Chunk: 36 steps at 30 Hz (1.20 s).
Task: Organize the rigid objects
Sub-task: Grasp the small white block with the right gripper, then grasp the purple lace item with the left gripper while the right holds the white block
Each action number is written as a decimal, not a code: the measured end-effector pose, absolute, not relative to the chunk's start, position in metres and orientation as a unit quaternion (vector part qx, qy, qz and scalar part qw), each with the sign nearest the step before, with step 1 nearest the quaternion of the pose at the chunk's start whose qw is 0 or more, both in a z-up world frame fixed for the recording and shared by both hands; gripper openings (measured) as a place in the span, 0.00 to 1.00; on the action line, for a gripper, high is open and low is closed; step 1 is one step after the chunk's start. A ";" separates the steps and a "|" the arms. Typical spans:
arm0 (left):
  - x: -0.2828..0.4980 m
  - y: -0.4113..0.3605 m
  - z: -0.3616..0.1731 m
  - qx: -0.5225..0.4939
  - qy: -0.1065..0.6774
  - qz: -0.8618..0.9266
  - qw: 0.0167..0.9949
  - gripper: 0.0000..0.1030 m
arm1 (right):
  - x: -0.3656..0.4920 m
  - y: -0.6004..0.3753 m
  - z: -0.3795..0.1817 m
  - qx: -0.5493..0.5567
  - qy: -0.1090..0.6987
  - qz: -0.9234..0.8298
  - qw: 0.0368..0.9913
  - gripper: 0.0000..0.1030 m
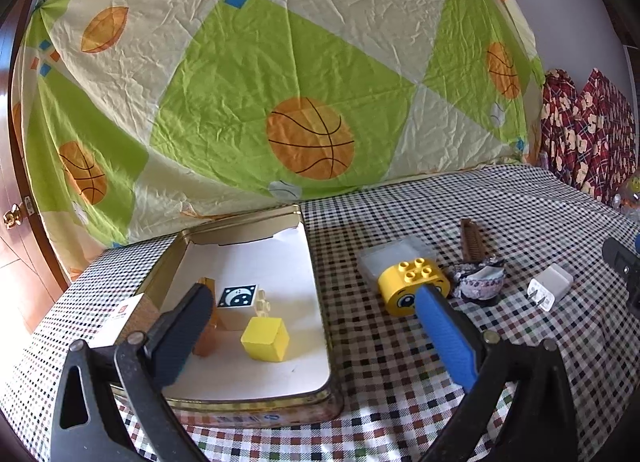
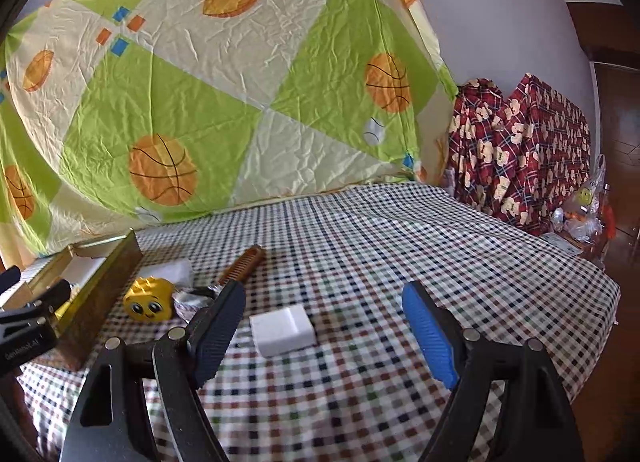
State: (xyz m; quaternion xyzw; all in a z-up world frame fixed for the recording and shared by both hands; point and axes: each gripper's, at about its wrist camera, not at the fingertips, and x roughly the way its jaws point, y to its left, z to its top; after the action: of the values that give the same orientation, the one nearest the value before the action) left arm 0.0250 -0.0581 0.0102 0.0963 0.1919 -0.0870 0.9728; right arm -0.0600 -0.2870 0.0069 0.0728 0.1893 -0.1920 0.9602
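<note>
A gold tin (image 1: 316, 262) with a white floor holds a yellow cube (image 1: 266, 338), a white block with a moon picture (image 1: 238, 298) and an orange piece partly hidden by a finger. My left gripper (image 1: 313, 292) hangs open over the tin's near right side, holding nothing. A yellow face brick (image 1: 412, 282) lies just right of the tin, also the yellow brick (image 2: 149, 300) in the right wrist view. My right gripper (image 2: 324, 290) is open, with the white charger (image 2: 284, 328) lying on the cloth between its fingers, nearer the black one and untouched.
A brown comb (image 2: 242, 264), a crumpled wrapper (image 2: 192, 300) and a clear plastic box (image 1: 392, 258) lie between the brick and the charger (image 1: 550, 286). A basketball-print sheet (image 2: 200, 102) hangs behind. Red patterned cloth (image 2: 520, 150) stands at the right. The table edge (image 2: 608, 302) drops off on the right.
</note>
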 end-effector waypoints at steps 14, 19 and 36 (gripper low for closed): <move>0.022 -0.084 0.003 0.094 0.239 -0.129 0.958 1.00 | -0.019 -0.303 -0.007 0.095 0.319 -0.116 0.936 0.80; 0.024 -0.082 0.002 0.092 0.247 -0.123 0.957 1.00 | 0.007 -0.289 -0.018 0.064 0.371 -0.085 0.923 0.80; 0.030 -0.099 -0.002 0.105 0.270 -0.147 0.946 1.00 | 0.019 -0.295 -0.021 0.079 0.382 -0.058 0.919 0.64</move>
State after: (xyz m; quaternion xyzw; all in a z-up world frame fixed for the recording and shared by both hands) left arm 0.0300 -0.0990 -0.0024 0.1048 0.2698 -0.1472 0.9458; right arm 0.0186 -0.2950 -0.0214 0.0788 0.3821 -0.0578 0.9189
